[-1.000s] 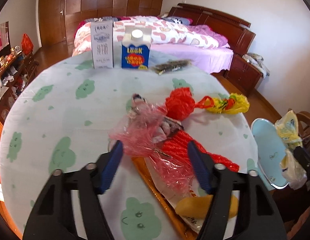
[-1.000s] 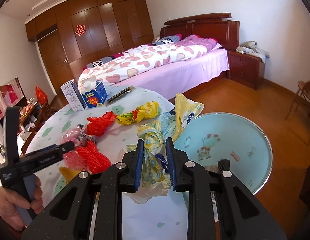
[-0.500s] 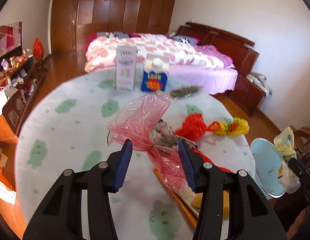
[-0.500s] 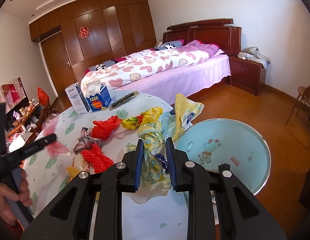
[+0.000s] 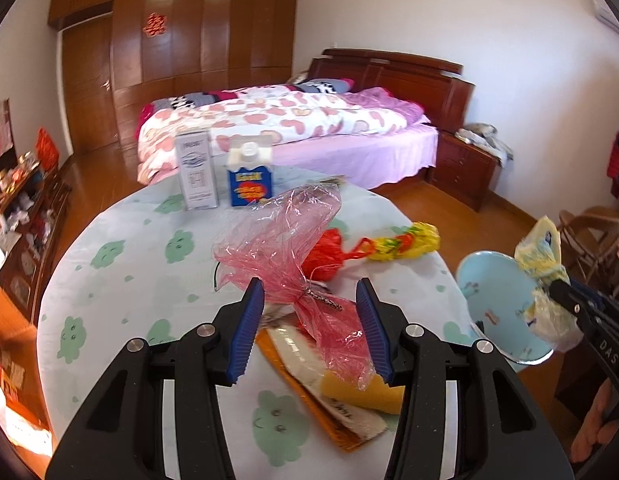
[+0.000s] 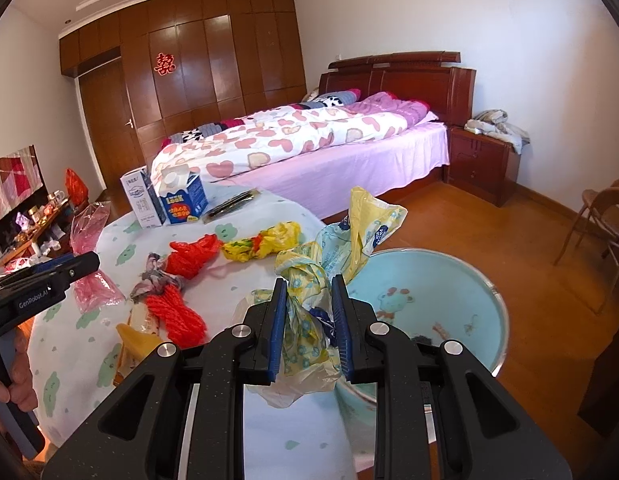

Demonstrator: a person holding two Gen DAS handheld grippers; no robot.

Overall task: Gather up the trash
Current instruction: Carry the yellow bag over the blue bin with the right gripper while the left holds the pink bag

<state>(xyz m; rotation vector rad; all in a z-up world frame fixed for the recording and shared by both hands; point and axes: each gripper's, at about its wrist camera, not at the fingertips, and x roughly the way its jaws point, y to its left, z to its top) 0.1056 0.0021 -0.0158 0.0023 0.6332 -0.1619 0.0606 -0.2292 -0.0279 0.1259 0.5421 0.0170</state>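
Left wrist view shows the left gripper point(image 5: 310, 316) holding a crinkled pink wrapper point(image 5: 287, 254) clear above the round table point(image 5: 121, 264). Its blue pads stand well apart, yet the wrapper's twisted neck hangs between them lifted off the cloth, so it is gripped somewhere the view does not resolve; the jaws have just been closing on it. Below it lie an orange packet point(image 5: 329, 404) and a yellow piece point(image 5: 361, 392), near the table's near edge. Further back a red bag point(image 5: 327, 256) and a yellow bag point(image 5: 409, 240) lie toward the right rim, and two cartons point(image 5: 225, 176) stand at the far edge. The table's left half is open cloth.

Right wrist view has the right gripper point(image 6: 309, 328) clamped tight on a bunched yellow and blue plastic bag point(image 6: 309, 280), held at the table's right edge, partly over the light blue basin point(image 6: 437, 304) that sits just beside and lower than the table. Beyond the basin is bare wooden floor point(image 6: 489, 232) up to the bed point(image 6: 309, 152). A hand point(image 6: 13, 380) grips the left tool's handle at the lower left.
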